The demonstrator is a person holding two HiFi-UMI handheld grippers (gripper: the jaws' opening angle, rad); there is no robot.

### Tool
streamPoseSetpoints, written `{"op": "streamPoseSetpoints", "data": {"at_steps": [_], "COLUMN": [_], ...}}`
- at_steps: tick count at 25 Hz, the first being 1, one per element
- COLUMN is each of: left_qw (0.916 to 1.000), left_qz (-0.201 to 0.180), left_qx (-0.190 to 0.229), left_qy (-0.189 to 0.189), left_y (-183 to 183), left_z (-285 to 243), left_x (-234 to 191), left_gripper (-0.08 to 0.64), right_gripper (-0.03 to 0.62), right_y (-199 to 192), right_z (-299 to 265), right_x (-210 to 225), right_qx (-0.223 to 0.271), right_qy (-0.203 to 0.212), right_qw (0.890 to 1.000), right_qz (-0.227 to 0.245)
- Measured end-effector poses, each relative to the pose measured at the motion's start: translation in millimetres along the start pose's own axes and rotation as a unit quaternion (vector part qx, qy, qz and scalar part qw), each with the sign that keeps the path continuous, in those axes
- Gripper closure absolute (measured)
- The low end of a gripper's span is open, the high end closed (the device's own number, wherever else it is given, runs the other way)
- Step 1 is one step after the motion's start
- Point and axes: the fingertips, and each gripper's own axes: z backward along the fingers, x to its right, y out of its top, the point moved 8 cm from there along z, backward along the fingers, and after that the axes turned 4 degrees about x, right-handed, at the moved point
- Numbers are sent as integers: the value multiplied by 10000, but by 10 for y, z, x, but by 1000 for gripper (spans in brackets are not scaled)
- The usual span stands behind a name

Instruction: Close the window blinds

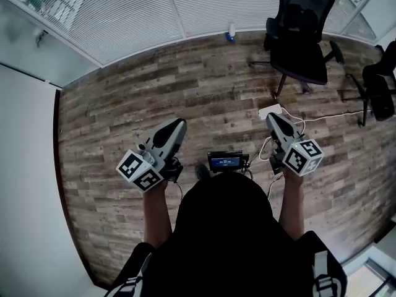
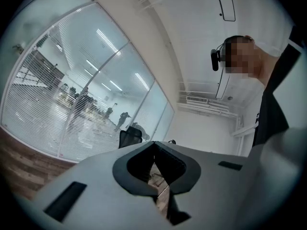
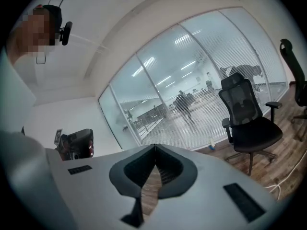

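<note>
White slatted window blinds (image 1: 124, 11) cover the curved glass wall along the top of the head view. They hang far ahead in the left gripper view (image 2: 57, 109) and the right gripper view (image 3: 216, 80), and figures show through the slats. My left gripper (image 1: 180, 124) is held at waist height over the wooden floor, shut and empty, its jaws meeting at the tip (image 2: 154, 145). My right gripper (image 1: 272, 117) is level with it on the right, also shut with nothing between its jaws (image 3: 154, 147). Both are well short of the blinds.
A black office chair (image 1: 300, 36) stands ahead to the right near the glass (image 3: 249, 119), with a second chair (image 1: 380, 85) at the right edge. A white power strip (image 1: 270, 111) with cables lies on the floor by my right gripper. A small bottle (image 1: 231, 33) stands at the foot of the blinds. A white wall (image 1: 25, 166) runs along the left.
</note>
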Motion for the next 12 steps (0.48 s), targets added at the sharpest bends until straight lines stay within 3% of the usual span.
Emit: {"op": "streamPoseSetpoints", "data": {"at_steps": [12], "left_qw": [9998], "left_qz": [-17], "left_qx": [-115], "left_qy": [179], "left_y": [-185], "left_z": [-232], "left_x": [88], "left_gripper": [551], "right_gripper": [580], "right_y": [-30], "right_z": [27], "right_x": [384], "right_qx": [94], "right_qy": [-27], "right_qw": [10000], "right_qz": [-3]}}
